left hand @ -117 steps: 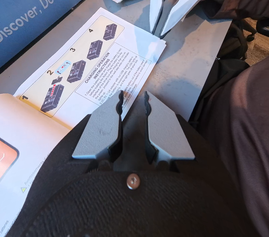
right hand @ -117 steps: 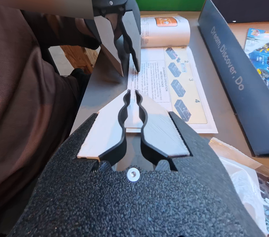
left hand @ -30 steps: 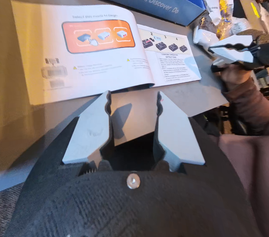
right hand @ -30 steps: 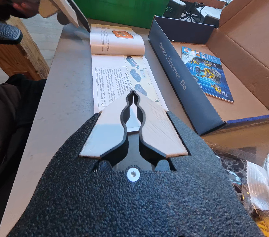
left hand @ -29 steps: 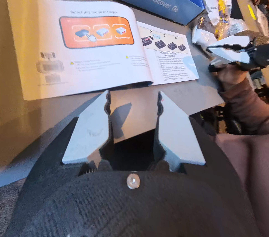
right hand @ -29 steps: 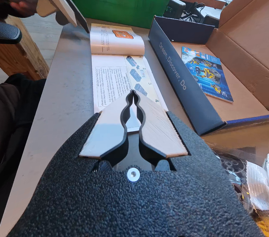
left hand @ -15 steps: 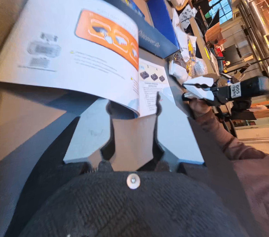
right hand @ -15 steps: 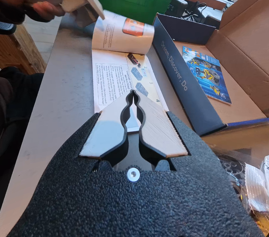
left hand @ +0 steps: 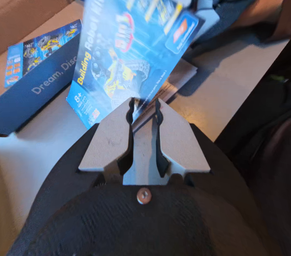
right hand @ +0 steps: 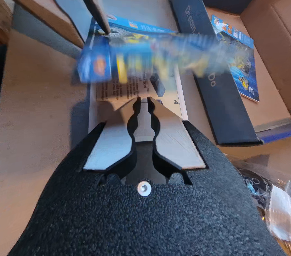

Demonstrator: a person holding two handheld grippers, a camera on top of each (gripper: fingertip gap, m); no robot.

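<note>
A booklet with a blue printed cover is swinging shut over its white inner page and is blurred in mid-air. My left gripper is open, and the cover's lower edge runs across the gap between its tips. In the right wrist view the left gripper comes down from the top left, one tip at the cover's near corner. My right gripper hovers just over the inner page, tips a narrow gap apart, empty. Its white fingers show behind the cover.
A dark blue box wall stands along the booklet's far side, also in the left wrist view. Behind it a blue leaflet lies in a cardboard box. Plastic bags lie at the right. The grey table ends near my legs. There is about 8 cm between the tips of the two grippers.
The left gripper has swept the booklet's left half up and over, so the blue cover now faces it. The right gripper has dropped closer to the page and its tips have parted slightly.
</note>
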